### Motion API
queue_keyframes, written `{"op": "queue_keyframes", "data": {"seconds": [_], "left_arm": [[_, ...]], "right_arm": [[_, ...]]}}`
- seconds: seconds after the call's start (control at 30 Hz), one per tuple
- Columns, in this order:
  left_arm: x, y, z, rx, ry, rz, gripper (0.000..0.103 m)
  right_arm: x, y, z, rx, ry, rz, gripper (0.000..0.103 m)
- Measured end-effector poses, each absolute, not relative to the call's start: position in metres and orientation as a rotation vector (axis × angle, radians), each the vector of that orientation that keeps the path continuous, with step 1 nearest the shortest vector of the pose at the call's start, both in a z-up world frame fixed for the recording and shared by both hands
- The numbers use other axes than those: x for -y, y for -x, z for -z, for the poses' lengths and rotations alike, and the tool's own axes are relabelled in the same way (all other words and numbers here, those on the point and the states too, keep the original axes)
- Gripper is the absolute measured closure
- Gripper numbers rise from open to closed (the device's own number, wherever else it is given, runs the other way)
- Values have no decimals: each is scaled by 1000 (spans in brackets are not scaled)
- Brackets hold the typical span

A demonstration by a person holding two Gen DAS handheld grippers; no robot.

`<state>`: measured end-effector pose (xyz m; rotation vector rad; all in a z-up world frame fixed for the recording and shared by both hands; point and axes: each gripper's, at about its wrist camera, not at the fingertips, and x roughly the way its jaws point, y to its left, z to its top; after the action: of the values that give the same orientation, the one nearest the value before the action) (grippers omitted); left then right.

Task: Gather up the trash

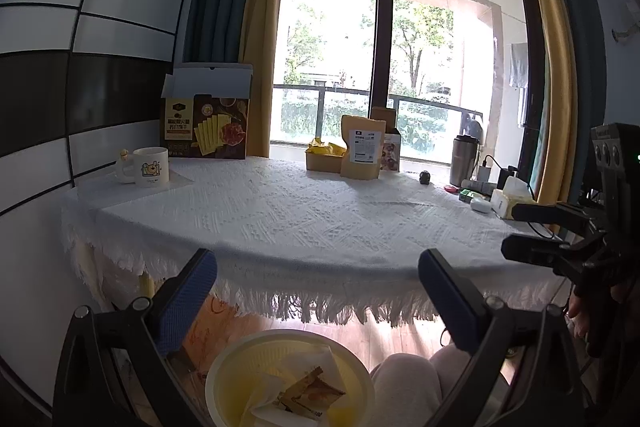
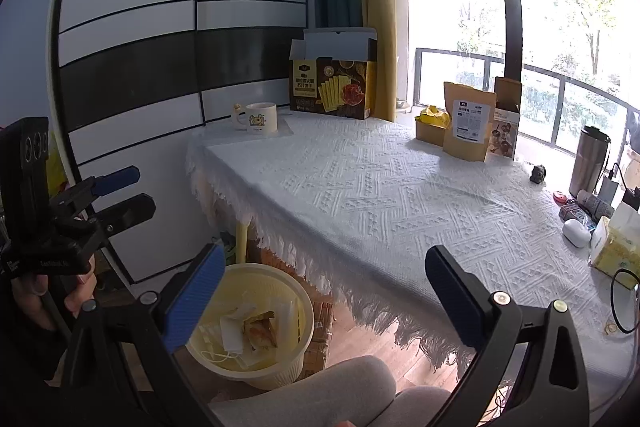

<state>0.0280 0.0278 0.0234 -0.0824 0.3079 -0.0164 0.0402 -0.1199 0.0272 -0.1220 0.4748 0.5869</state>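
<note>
- The left gripper (image 1: 316, 291) hangs low at the bottom of its own view, aimed over the table edge, its blue-padded fingers (image 1: 188, 301) spread wide with nothing between them
- The right gripper (image 2: 324, 291) sits at the same height in its view, fingers (image 2: 196, 299) also wide apart and empty
- Directly beneath the left gripper, at lower centre, a yellow basket (image 1: 224, 367) stands on the floor holding the trash: a crumpled wrapper (image 1: 310, 393) and white paper
- Only the right wrist view, lower left, shows a face mask (image 2: 230, 341) lying in the basket
- Beyond, the table (image 1: 320, 219) wears a white fringed cloth
- Far along it, upper left, stand a mug (image 1: 150, 167) and an open cracker box (image 1: 206, 125); near the window, a kraft pouch (image 1: 362, 147)
</note>
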Motion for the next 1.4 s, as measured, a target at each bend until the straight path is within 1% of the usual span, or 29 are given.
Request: {"op": "queue_keyframes", "data": {"seconds": [1.4], "left_arm": [[-28,-21,-25,-295,89,12,2]], "right_arm": [[121,-39,-30,-464,127,-594,3]]}}
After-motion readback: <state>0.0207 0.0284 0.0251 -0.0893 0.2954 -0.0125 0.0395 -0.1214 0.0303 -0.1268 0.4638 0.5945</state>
